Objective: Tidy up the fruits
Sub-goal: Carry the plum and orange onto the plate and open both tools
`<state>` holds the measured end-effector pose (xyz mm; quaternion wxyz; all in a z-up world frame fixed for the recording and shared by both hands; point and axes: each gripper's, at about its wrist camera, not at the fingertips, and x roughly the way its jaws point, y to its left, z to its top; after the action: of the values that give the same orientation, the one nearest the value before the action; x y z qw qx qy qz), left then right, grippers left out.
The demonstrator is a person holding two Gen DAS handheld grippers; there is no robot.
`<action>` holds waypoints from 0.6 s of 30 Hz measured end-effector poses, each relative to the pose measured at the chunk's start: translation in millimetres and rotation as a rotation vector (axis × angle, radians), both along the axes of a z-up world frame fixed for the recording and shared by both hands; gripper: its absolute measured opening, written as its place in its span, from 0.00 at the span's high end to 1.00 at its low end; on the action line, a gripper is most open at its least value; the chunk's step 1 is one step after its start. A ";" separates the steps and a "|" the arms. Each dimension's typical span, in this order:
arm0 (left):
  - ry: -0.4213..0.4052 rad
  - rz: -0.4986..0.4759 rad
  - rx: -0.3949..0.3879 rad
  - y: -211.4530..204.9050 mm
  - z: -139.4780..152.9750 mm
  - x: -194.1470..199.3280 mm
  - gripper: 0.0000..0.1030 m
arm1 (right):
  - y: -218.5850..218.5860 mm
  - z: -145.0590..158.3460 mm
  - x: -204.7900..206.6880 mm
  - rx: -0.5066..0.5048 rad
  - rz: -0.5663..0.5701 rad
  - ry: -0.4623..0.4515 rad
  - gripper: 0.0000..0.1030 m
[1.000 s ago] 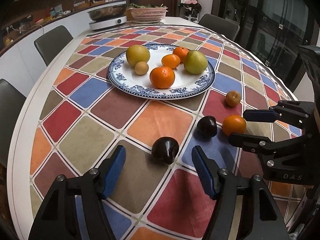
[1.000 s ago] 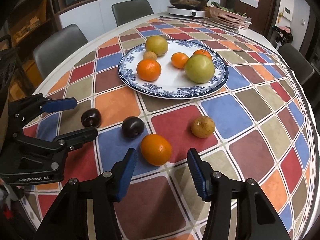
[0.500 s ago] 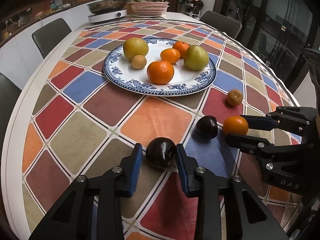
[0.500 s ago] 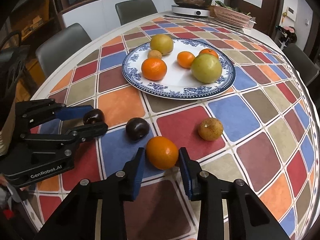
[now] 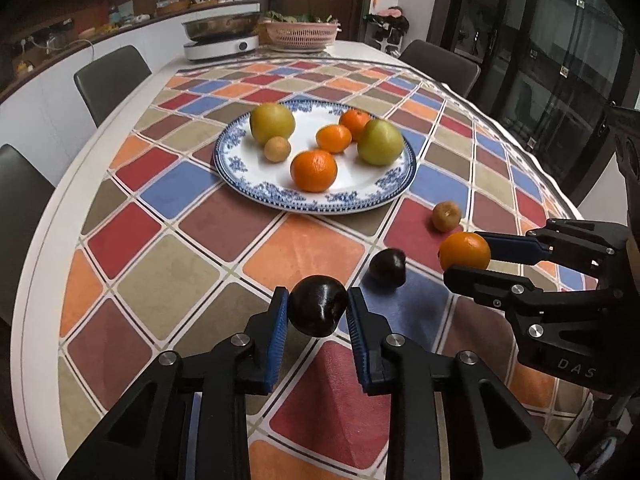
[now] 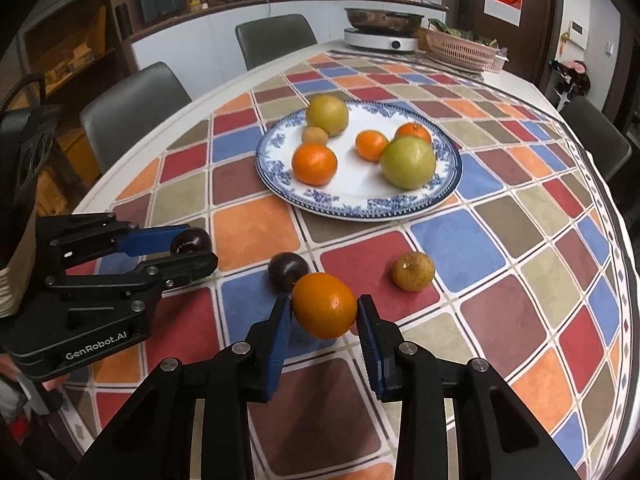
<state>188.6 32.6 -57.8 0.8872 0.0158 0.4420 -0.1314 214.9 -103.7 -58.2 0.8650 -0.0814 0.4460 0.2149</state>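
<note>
The left gripper (image 5: 318,312) has its blue pads pressed against both sides of a dark plum (image 5: 318,311), which sits squarely between the jaws near their tips. The right gripper (image 6: 324,308) is clamped the same way on an orange (image 6: 324,305), pads against its left and right flanks. Whether either fruit is clear of the checked tablecloth (image 5: 168,268) is hard to judge.

Between the two grippers a second dark plum (image 5: 387,266) lies loose on a blue square, just beside the held orange. A small brownish fruit (image 6: 413,276) sits further right, well apart from both jaws. Beyond them stands the blue-rimmed plate (image 5: 256,190), carrying two yellow-green fruits, three oranges and one small tan fruit (all within the rim). Nothing stands between the grippers and the plate. At the far end of the table are a hotplate with a pan (image 5: 221,40) and a pink basket (image 5: 301,34).
</note>
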 end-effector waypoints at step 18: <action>-0.177 0.003 -0.002 -11.0 65.3 -11.4 0.72 | -14.5 54.8 -9.1 0.092 0.000 -0.113 0.67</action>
<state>177.2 21.6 7.5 0.9230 0.0259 0.3619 -0.1284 205.7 -118.2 -3.3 0.8917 -0.0538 0.3861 0.2301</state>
